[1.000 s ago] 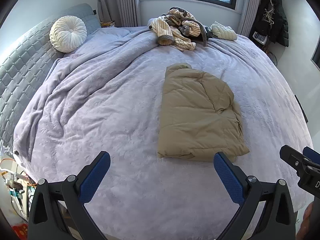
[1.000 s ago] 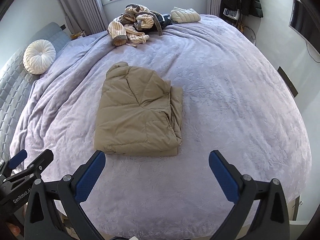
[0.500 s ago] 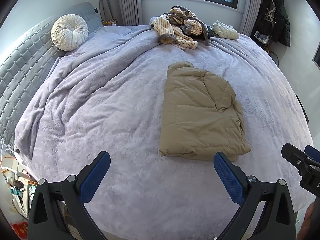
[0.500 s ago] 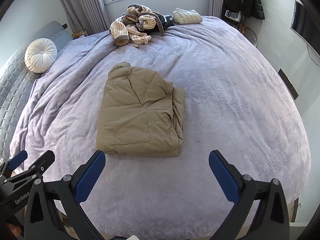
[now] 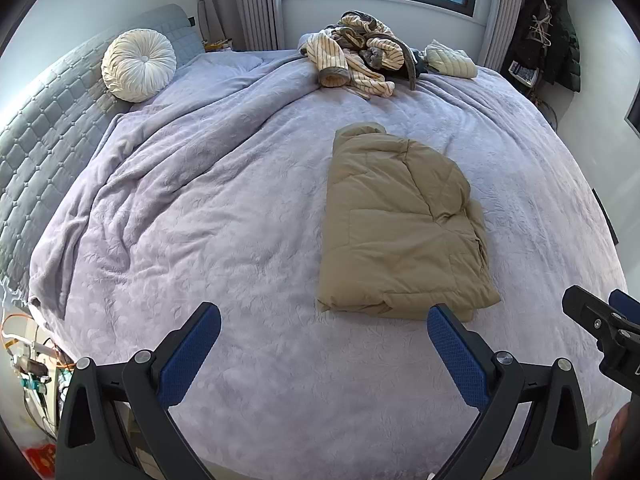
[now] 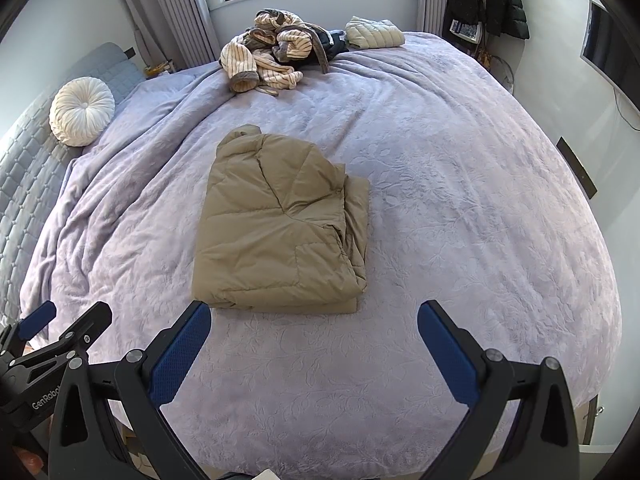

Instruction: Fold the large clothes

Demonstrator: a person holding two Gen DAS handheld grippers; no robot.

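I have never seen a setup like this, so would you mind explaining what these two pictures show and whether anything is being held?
There is no robot here: a person holds a two-finger gripper in each hand, and each carries a fisheye camera looking along its blue-padded fingers. One picture comes from the left gripper, the other from the right gripper. Both are open and hold nothing. They hover over a bed with a lilac blanket. On it lies a folded tan puffer jacket. Farther back sit a heap of striped clothes, a folded pale garment and a round white cushion.
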